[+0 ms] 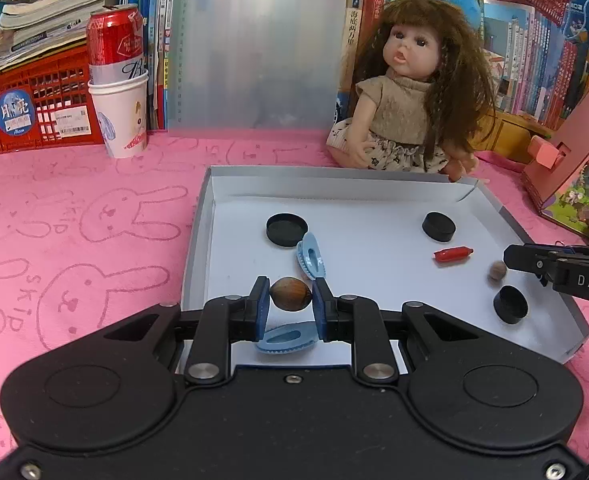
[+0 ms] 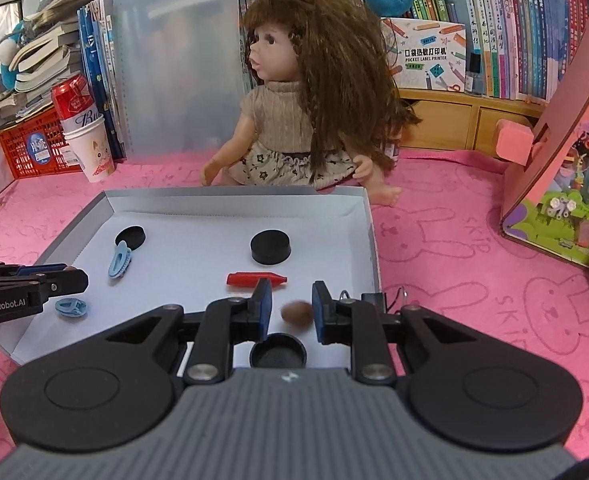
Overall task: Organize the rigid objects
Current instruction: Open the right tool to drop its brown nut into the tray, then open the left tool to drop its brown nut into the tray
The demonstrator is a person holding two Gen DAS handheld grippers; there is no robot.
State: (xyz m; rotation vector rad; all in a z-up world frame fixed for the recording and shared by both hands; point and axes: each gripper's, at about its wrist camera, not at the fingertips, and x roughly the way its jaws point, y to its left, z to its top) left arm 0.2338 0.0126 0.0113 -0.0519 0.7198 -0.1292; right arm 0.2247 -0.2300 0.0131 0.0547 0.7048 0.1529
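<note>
Left wrist view: the left hand-held gripper [image 1: 290, 300] squeezes a nut [image 1: 290, 299] over the tray [image 1: 198, 240]. The right hand-held gripper [image 2: 291, 312] is closed as far as it goes, with a blurry nut [image 2: 296, 314] by one finger.

The right hand-held gripper [image 2: 291, 312] hangs over a shallow white cardboard tray [image 2: 368, 232], a blurred brown nut [image 2: 297, 313] by its right blue pad [image 2: 319, 312], above a round black cap [image 2: 277, 351].

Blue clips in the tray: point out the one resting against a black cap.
The farther clip: its tip meets the black cap at the back left of the tray. The other clip lies alone by the near edge.
</note>
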